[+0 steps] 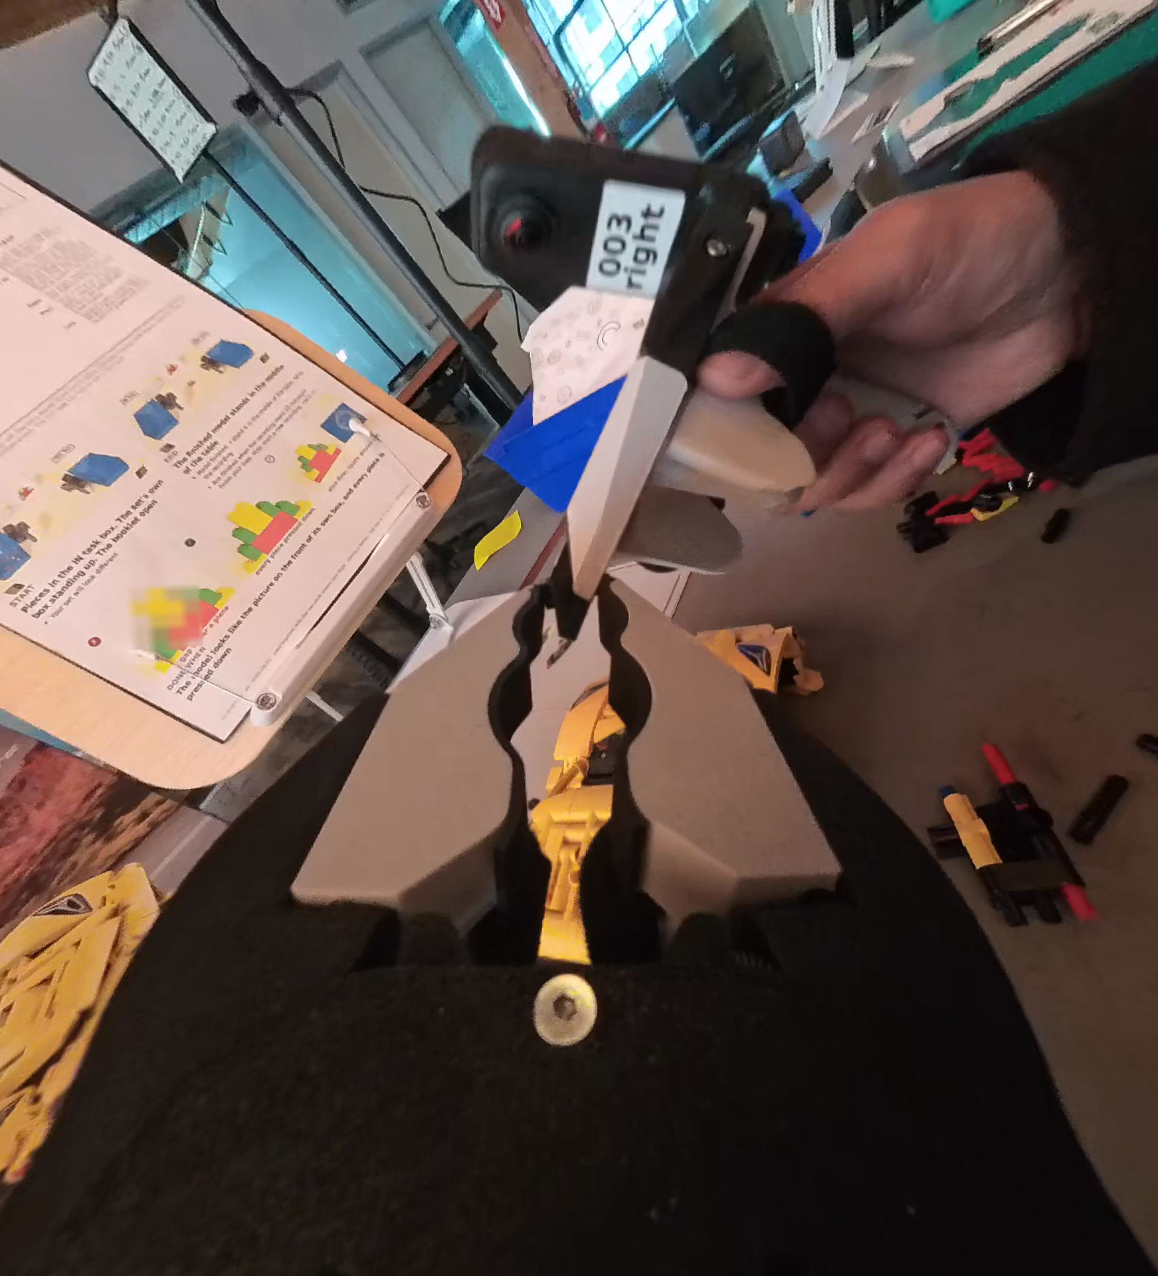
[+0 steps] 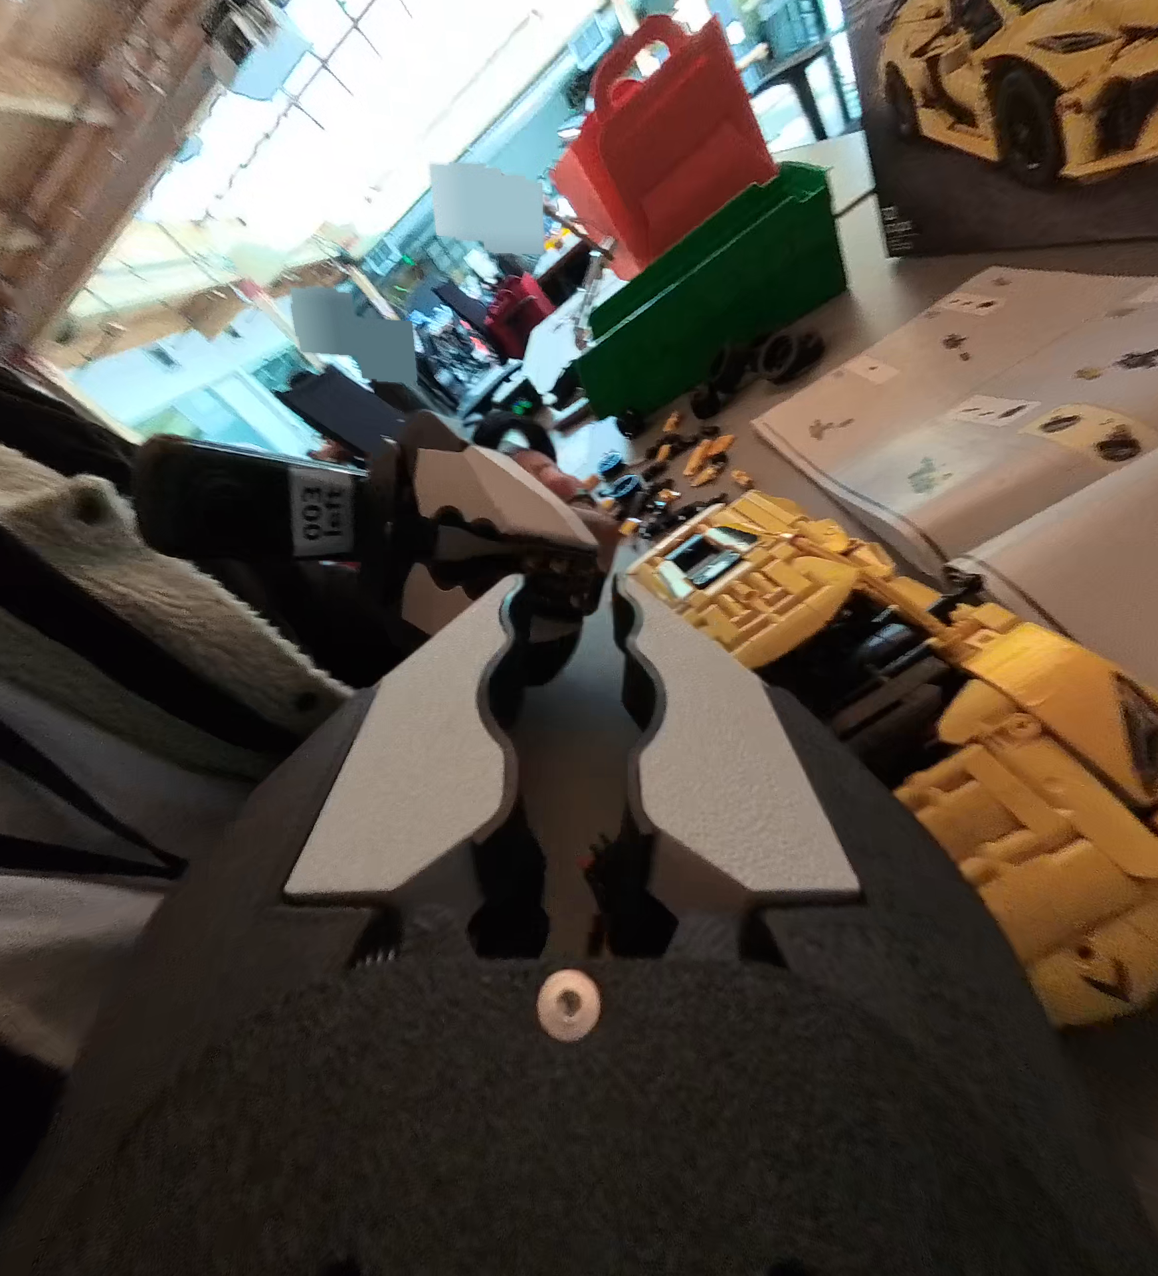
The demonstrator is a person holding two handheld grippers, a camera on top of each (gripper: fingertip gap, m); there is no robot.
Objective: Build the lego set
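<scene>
We work at a grey desk crowded with the set. Largest is the box standing at the far edge, its front showing the yellow car, likely kept upright as a reference. Next comes the open instruction booklet, lying flat beside the build. A clipboard sheet with coloured brick drawings leans on a stand at our left, angled toward us for reading. A green bin with a red bag sits farther back, wheels and loose yellow parts scattered before it.

The yellow car model, the task's main thing, rests on the desk just right of the right gripper, partly built, with dark gaps along its side.

Above it the two tools meet tip to tip. The left gripper has its jaws drawn nearly together on a small dark piece, which the right gripper's narrowed jaws appear to pinch too, though we cannot tell for certain. We judge this is a mid-air handover or joining, held up so both cameras see it.

A small black, red and yellow subassembly and loose black pins wait nearby.
</scene>
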